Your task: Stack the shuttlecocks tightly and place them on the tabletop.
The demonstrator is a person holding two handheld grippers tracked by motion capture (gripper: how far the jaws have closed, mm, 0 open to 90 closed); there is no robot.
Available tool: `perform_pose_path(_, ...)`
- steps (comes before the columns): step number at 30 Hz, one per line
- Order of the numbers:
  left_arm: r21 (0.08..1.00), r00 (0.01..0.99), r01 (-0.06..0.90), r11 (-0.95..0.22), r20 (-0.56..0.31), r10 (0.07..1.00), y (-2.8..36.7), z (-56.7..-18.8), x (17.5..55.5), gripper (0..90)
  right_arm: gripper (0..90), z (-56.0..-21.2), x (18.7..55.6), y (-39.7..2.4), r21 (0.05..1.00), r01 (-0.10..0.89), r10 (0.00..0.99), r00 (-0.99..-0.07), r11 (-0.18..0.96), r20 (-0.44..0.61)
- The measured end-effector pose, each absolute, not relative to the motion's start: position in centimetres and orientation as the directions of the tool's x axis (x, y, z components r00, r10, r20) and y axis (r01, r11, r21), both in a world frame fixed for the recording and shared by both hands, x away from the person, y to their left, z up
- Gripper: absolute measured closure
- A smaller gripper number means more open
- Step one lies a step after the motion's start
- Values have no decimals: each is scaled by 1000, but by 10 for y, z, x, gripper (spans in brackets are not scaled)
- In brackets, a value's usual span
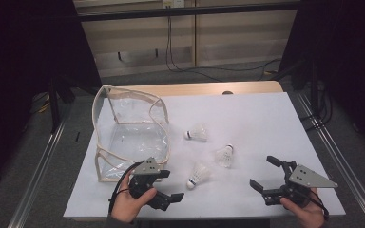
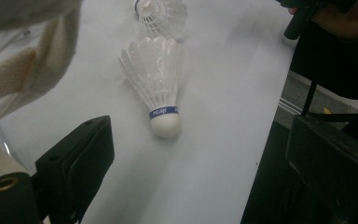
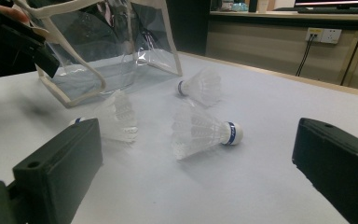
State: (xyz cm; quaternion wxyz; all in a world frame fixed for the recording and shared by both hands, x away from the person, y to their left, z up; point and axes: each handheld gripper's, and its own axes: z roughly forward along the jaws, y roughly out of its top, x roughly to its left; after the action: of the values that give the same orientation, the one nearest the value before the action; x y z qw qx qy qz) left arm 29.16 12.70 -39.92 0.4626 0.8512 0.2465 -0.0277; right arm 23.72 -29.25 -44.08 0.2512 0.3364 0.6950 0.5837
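Left gripper view, shuttlecock (image 2: 161, 88) just ahead of released left gripper (image 2: 205, 163), untouched.

A clear bag (image 1: 130, 135) stands on the table's (image 1: 256, 114) left side. Three shuttlecocks lie right of it: one far (image 1: 197, 133), one right (image 1: 225, 155), one near (image 1: 198, 175).

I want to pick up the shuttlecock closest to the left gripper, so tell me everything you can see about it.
The nearest shuttlecock is white, with a feather skirt, a rounded white cork tip and a blue band printed PEAK. It lies on its side on the white table, tip pointing toward the open left gripper, skirt toward a second shuttlecock. Nothing grips it; the clear bag sits beside it.
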Motion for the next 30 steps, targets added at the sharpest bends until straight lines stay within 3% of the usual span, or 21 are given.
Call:
perform_pose_path(22, 793, 894, 420, -441, -278, 352, 148, -398, 290, 79, 9, -441, 237, -292, 980, 175, 763, -645, 97, 40)
perform_pose_path(30, 796, 881, 429, -427, -264, 393, 162, -399, 292, 36, 9, -441, 237, -292, 980, 175, 763, -645, 99, 39)
